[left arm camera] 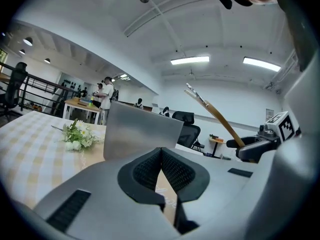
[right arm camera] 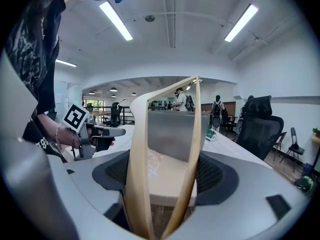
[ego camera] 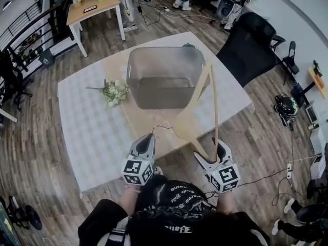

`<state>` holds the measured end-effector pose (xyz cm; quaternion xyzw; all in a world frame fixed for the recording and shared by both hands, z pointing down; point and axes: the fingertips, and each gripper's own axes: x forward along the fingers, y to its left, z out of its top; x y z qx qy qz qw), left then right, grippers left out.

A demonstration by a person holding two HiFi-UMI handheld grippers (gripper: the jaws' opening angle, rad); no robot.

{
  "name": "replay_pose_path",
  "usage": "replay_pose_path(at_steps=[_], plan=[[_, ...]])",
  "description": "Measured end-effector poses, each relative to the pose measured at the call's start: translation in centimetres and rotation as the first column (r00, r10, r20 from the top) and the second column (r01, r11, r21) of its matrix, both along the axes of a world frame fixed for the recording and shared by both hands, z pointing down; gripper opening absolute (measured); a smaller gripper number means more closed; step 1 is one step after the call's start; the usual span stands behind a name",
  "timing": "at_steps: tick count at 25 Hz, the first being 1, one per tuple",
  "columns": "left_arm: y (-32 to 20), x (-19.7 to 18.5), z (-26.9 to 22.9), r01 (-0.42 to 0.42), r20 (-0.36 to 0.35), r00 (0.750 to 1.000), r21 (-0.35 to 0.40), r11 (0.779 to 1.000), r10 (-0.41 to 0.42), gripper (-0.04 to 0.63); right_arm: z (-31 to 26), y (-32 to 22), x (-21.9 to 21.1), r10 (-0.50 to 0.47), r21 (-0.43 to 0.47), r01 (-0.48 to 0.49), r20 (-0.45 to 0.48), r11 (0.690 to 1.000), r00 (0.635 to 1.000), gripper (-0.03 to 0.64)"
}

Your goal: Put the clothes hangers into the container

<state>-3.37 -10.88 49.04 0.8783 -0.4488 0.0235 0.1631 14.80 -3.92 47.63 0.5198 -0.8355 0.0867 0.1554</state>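
Right gripper [ego camera: 209, 152] clamps wooden hanger [ego camera: 188, 102] upright in the air, on the near side of the grey container [ego camera: 134, 76].
Left gripper [ego camera: 148, 139] beside it, jaws clenched together. Checked table [ego camera: 92, 132] carries container, flower sprig [ego camera: 115, 92] at its left. Black chair [ego camera: 248, 47] beyond. Shirt lettering unreadable.

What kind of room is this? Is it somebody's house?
Probably a shared office or lab, not a house: there is a black office chair, a long strip light on the ceiling, and a wooden work desk with people working farther back.
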Motion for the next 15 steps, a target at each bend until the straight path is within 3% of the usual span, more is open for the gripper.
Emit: replay_pose_path(at_steps=[10, 15], plan=[[-4.1, -1.3, 0.6, -0.060, -0.021, 0.998, -0.007, 0.998, 0.060, 0.020, -3.0, -3.8, -0.6, 0.052, 0.069, -0.051, -0.013, 0.996, 0.999, 0.380], [-4.7, -1.7, 1.2, -0.047, -0.037, 0.998, -0.018, 0.999, 0.046, 0.020, -3.6, -5.4, 0.4, 0.045, 0.083, -0.039, -0.075, 0.996, 0.996, 0.380]])
